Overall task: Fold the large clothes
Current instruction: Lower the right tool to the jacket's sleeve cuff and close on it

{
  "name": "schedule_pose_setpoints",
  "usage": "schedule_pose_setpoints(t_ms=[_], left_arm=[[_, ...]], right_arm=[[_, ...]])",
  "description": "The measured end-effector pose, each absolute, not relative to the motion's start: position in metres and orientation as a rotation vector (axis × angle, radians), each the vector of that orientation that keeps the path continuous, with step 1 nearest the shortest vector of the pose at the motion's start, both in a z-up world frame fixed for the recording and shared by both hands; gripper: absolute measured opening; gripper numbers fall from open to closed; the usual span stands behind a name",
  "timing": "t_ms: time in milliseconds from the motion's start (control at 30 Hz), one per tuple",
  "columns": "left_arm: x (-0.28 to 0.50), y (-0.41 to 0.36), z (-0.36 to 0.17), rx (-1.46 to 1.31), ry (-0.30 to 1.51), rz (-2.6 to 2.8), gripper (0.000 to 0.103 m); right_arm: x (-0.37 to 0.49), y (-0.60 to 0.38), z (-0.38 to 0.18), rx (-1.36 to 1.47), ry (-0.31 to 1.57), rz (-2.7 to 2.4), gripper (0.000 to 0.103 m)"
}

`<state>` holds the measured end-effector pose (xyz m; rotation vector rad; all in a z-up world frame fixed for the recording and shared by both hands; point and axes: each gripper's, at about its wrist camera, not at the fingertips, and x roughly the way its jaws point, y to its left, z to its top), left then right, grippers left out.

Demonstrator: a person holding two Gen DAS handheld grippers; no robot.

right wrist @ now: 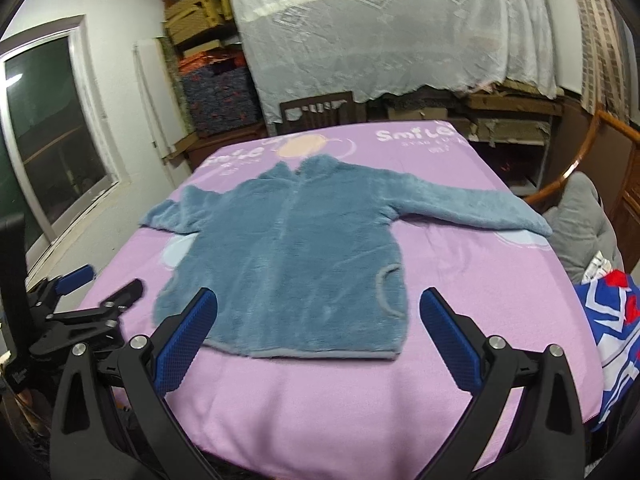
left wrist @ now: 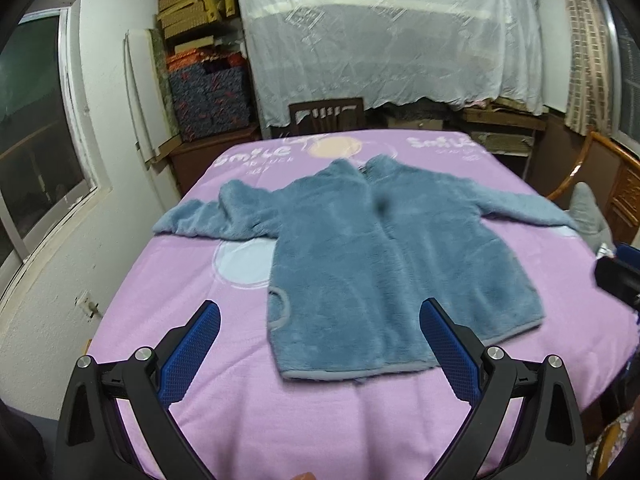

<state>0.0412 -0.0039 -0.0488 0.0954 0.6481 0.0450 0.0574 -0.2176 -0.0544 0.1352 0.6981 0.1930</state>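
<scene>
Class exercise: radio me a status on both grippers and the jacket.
Left gripper and right gripper: jaws open, empty. Blue fleece jacket flat, sleeves spread, unfolded. Nothing on it.

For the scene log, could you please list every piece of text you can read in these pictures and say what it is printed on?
"Smile", white letters on the purple blanket, far right part.
"Smile" again on the blanket's far left part, blurred but legible.
Smaller white lines beneath each "Smile": too blurred to read.
Blue fleece jacket: no text visible.
Stacked boxes: no readable print.
</scene>
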Motion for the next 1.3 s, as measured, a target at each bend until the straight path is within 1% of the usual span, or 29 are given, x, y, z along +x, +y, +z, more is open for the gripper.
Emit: schedule_pose_setpoints(t_ms=[133,267,300,467,667,900,933,1000,1033,1100,1133,1200,1233,1300], left_arm=[[0.070,0.010,-0.057,0.088,0.686,0.074,0.100],[0.113,0.015,-0.067,0.081,0.752,0.063,0.100],[0.126,0.015,-0.069,0.083,0.765,0.057,0.100],[0.177,0.008,-0.075,0.090,0.795,0.045,0.100],[0.235,-0.007,-0.086,0.098,0.849,0.004,0.100],[0.286,-0.021,-0.120,0.110,0.948,-0.012,0.100],[0.294,-0.020,-0.127,0.092,0.969,-0.014,0.100],[0.298,-0.017,-0.136,0.076,0.990,-0.013,0.100],[0.301,-0.016,-0.141,0.068,1.003,-0.014,0.100],[0.306,-0.013,-0.148,0.060,1.017,-0.011,0.100],[0.308,-0.010,-0.152,0.048,1.022,-0.015,0.100],[0.307,-0.006,-0.154,0.025,1.012,-0.021,0.100],[0.307,-0.007,-0.155,0.031,1.007,-0.019,0.100],[0.306,-0.008,-0.155,0.043,0.997,-0.015,0.100]], right_arm=[[0.095,-0.263,-0.070,0.246,0.720,0.137,0.099],[0.133,-0.325,-0.093,0.496,0.741,0.089,0.099],[0.143,-0.347,-0.102,0.596,0.740,0.077,0.099],[0.170,-0.415,-0.137,0.907,0.715,0.026,0.099],[0.194,-0.450,-0.160,1.035,0.677,-0.061,0.099],[0.238,-0.462,-0.180,1.111,0.684,-0.052,0.098],[0.243,-0.461,-0.181,1.101,0.686,-0.062,0.096],[0.253,-0.460,-0.180,1.059,0.679,-0.103,0.089],[0.257,-0.461,-0.180,1.050,0.676,-0.115,0.087],[0.266,-0.464,-0.184,1.045,0.669,-0.136,0.079],[0.269,-0.465,-0.186,1.041,0.666,-0.158,0.076],[0.273,-0.466,-0.189,1.038,0.658,-0.190,0.067],[0.275,-0.468,-0.190,1.039,0.649,-0.210,0.064],[0.278,-0.474,-0.194,1.056,0.628,-0.237,0.052]])
